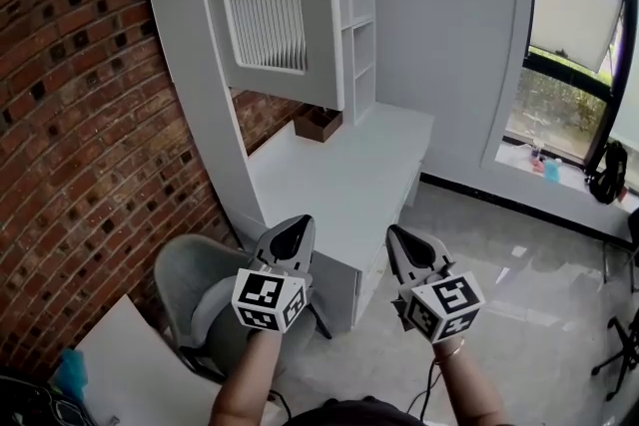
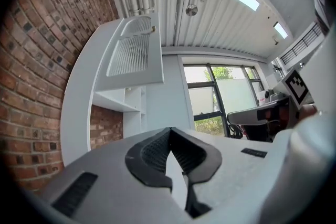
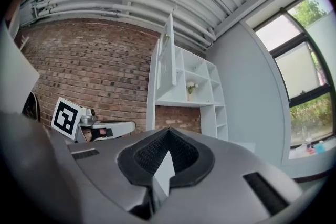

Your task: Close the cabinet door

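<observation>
White louvred cabinet door (image 1: 265, 5) stands swung open, jutting out from the front of the wall shelf unit (image 1: 357, 15) above the back edge of the desk (image 1: 344, 180), close to the brick wall (image 1: 80, 115). In the right gripper view it shows almost edge-on, out in front of the open shelves.

Both tools are held low at the near edge of the desk, well apart from the door. The left gripper (image 1: 293, 232) has its jaws pressed together at the tips with nothing between them, and the right gripper (image 1: 411, 244) is the same. A grey chair (image 1: 195, 289) sits below the left one.

The task looks to be at its start: the reach has not begun and the door is untouched. The next move probably calls for raising one gripper to the door's free edge and pushing it flat-on toward the shelves, following its arc so the tips do not slide off the slats.
</observation>
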